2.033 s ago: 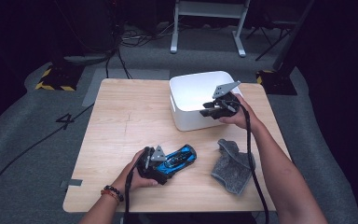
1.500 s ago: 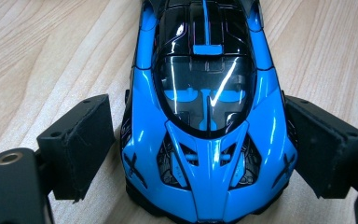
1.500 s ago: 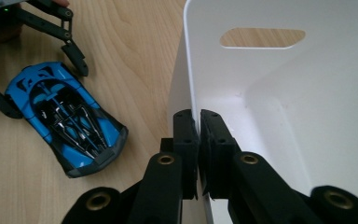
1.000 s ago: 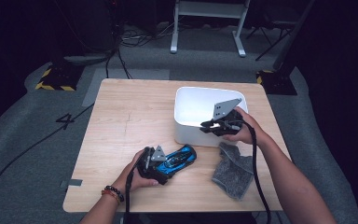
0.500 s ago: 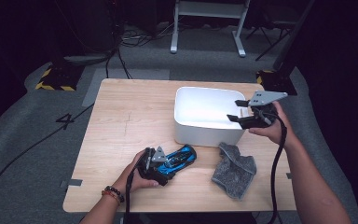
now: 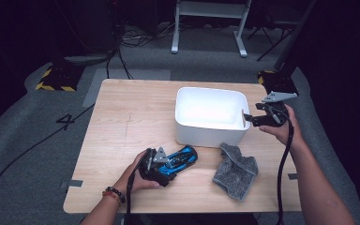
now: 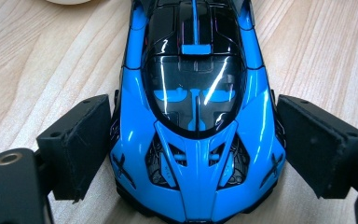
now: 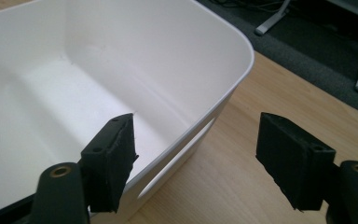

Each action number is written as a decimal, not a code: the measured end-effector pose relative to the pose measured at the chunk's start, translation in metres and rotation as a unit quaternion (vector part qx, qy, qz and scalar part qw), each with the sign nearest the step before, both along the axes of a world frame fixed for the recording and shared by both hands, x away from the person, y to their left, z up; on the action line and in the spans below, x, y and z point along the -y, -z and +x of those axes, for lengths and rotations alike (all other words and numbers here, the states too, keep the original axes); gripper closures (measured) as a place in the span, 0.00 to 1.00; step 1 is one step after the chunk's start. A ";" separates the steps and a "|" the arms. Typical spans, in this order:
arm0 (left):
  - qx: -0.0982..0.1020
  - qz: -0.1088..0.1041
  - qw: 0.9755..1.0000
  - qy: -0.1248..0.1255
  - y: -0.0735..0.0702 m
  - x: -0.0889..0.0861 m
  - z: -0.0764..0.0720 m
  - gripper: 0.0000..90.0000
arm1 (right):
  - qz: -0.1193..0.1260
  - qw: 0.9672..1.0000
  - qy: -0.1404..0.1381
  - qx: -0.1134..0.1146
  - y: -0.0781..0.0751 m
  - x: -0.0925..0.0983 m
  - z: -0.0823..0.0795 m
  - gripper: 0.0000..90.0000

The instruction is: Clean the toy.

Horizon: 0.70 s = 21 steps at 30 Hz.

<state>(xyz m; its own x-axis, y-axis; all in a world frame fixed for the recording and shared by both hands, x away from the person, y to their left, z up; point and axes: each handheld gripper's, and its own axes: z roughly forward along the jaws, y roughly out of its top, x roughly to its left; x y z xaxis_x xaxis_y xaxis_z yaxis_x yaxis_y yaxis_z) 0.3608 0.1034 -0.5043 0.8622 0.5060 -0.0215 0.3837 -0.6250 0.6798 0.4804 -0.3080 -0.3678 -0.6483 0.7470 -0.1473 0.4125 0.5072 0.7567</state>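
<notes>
A shiny blue and black toy car lies on the wooden table near its front edge. My left gripper is shut on the car, one pad pressing on each flank. A white plastic bin stands right of centre with nothing in it. My right gripper is at the bin's right wall. Its jaws have just been opening and now stand open astride the rim, one pad inside the bin and one outside, neither pressing on it.
A crumpled grey cloth lies in front of the bin, between my two forearms. The table's right edge runs close under my right hand. Cables, a yellow-black striped foot and a white stand's legs are on the floor beyond.
The bin slid toward me and a little right with the right gripper on its rim. That gripper then let go, opened and moved right to the bin's right wall. The left gripper stayed put.
</notes>
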 end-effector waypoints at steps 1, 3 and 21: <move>0.000 0.000 1.000 -0.001 0.000 0.000 0.000 0.15 | -0.001 1.000 0.000 -0.005 0.002 -0.001 0.001 0.32; 0.000 0.003 1.000 -0.007 0.000 0.002 -0.001 0.14 | -0.002 1.000 -0.005 -0.014 0.006 -0.004 0.002 0.32; 0.000 0.010 1.000 -0.010 -0.002 0.007 -0.003 0.19 | -0.017 0.998 -0.022 -0.050 0.019 -0.025 0.003 0.38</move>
<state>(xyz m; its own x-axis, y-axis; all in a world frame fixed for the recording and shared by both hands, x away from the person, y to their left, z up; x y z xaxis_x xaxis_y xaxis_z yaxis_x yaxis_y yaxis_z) 0.3583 0.0969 -0.5018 0.8521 0.5233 -0.0112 0.3962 -0.6309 0.6671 0.4830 -0.2826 -0.3867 -0.6938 0.7126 -0.1039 0.4619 0.5510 0.6950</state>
